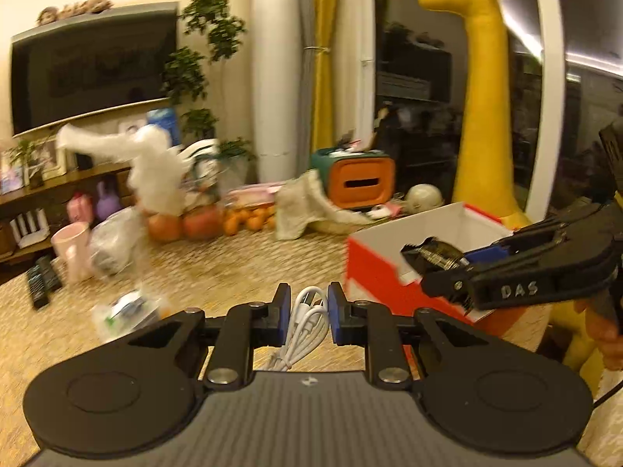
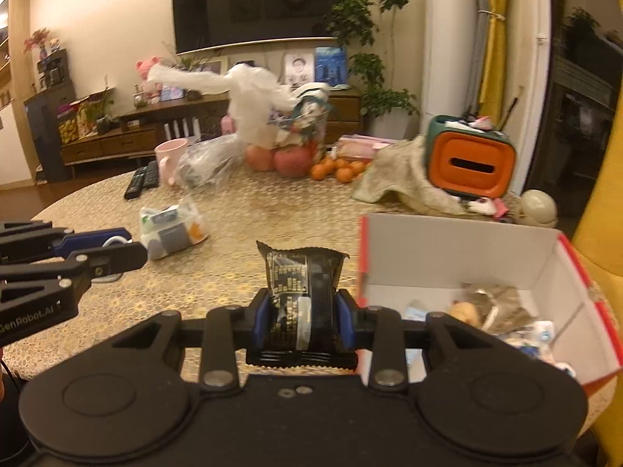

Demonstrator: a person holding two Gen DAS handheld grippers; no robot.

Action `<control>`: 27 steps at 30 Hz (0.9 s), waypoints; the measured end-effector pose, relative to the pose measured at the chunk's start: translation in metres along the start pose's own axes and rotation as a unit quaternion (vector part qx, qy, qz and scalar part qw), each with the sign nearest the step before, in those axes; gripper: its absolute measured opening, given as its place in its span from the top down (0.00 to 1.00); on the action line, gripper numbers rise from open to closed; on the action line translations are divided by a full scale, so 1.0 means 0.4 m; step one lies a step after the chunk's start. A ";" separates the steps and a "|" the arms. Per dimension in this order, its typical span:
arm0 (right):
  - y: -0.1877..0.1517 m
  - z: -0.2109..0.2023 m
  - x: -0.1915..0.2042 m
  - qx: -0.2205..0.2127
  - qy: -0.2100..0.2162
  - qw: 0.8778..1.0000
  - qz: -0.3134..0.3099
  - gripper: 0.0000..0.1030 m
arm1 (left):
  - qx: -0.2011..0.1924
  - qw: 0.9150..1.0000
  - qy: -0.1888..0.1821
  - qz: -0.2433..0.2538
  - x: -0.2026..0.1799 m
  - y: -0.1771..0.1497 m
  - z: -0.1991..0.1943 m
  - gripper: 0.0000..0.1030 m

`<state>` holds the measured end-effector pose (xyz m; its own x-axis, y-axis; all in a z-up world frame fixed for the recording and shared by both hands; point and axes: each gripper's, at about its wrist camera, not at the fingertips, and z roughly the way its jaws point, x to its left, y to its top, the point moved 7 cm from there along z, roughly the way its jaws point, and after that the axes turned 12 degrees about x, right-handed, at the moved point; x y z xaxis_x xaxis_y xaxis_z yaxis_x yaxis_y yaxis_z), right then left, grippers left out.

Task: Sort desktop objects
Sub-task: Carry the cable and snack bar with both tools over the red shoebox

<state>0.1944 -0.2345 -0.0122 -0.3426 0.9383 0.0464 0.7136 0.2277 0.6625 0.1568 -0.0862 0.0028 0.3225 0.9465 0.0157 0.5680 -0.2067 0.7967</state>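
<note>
My left gripper (image 1: 309, 315) is shut on a coiled white cable (image 1: 307, 321), held above the gold table. My right gripper (image 2: 303, 321) is shut on a black snack packet (image 2: 301, 292) with gold print. In the left wrist view the right gripper (image 1: 453, 272) carries that black packet (image 1: 434, 253) at the near rim of a red and white box (image 1: 373, 260). The box (image 2: 459, 249) sits just right of the right gripper, and several small packets lie inside it. In the right wrist view the left gripper (image 2: 117, 251) enters from the left edge.
A clear bag of small items (image 2: 171, 227) lies on the table (image 2: 253, 214). Farther back stand a pink mug (image 2: 169, 157), two remotes (image 2: 142, 179), apples and oranges (image 2: 331, 167), a white bag, a cloth (image 2: 401, 179) and an orange-fronted bin (image 2: 469, 165). A yellow giraffe (image 1: 483, 97) stands behind the box.
</note>
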 end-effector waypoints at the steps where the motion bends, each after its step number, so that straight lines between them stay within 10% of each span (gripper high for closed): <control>1: -0.003 -0.006 -0.014 -0.002 -0.004 1.000 0.003 0.67 | -0.001 1.000 -0.005 0.006 -0.020 0.011 0.006 0.82; 27: -0.062 -0.010 -0.406 -0.001 -0.097 0.992 0.078 0.67 | 0.096 0.987 -0.118 0.055 -0.364 0.182 0.330 0.82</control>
<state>0.2298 -0.3936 -0.0332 -0.1051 0.9945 0.0038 0.7479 0.0765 0.6594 0.2511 -0.2719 -0.0211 0.5441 0.8367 -0.0630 0.6459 -0.3697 0.6679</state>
